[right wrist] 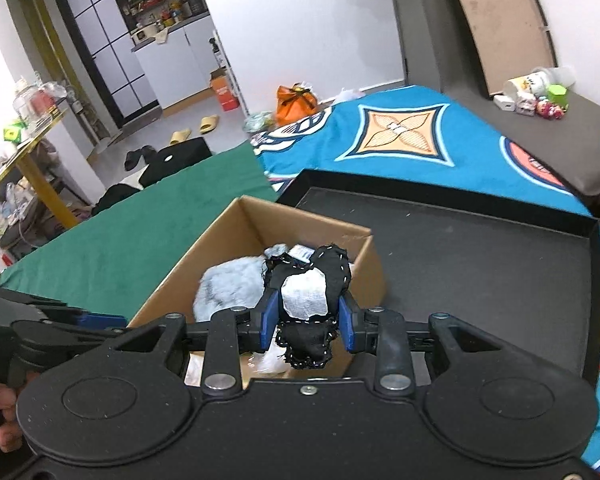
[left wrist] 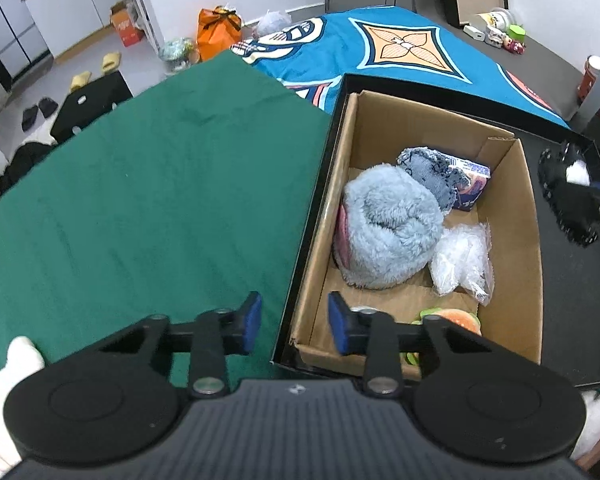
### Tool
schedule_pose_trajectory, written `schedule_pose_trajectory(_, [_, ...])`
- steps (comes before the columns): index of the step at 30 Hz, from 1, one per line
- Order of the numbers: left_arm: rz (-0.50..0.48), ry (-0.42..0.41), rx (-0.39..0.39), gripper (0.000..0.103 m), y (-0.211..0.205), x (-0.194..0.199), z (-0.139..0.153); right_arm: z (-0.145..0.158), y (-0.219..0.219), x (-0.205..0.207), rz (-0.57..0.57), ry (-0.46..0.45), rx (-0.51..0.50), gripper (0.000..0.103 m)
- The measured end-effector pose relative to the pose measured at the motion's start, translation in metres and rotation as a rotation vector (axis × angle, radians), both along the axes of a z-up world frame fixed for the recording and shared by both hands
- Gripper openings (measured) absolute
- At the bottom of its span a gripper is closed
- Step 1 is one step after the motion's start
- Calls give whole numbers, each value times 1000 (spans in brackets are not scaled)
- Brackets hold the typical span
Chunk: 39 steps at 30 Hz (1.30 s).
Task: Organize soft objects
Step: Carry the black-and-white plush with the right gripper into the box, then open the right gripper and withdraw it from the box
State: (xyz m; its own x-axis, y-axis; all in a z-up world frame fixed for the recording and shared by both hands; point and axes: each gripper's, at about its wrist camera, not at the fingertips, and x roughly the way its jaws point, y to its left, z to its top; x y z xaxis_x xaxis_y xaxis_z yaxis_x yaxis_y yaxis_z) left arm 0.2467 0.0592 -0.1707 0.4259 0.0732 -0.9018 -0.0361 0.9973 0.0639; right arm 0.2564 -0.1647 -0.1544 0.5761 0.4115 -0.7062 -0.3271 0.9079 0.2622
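1. Right wrist view: my right hand-held gripper (right wrist: 309, 322) clamps a black-and-white stuffed toy (right wrist: 308, 300), just above the cardboard box (right wrist: 256, 220)'s near corner.
2. I'd carry it forward over the fluffy blue plush (right wrist: 228, 288), then release low.
3. The toy's long axis runs along the fingers, its far end pointing away.
4. My left hand-held gripper (left wrist: 294, 322) stands narrow and empty, astride the box's edge.

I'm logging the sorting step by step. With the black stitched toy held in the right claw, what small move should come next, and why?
Probably carry the right claw forward over the cardboard box and open it: its pads are clamped on the black stitched toy, and other soft things already lie inside.
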Motion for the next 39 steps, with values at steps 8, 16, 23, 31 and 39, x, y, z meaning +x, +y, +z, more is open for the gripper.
schedule_pose_trajectory(8, [-17,16,-21,13,4,3,-7,-3,21,-3,37,15,-3,31])
schedule_pose_trajectory(16, [-29,10,-46,11,7,1,-9,-4,43,-8,81,9,16,32])
schedule_pose_trajectory(23, [-42,8,-63,11,10,2,-10,-10,54,-9,122,38,24,55])
schedule_pose_trajectory(31, [-47,-5,-49,12,8,1,-7,-6,35,-10,57,49,0,55])
schedule_pose_trajectory(39, [-57,2,-31,33,-5,-3,5,6,4,-29,-42,45,36,55])
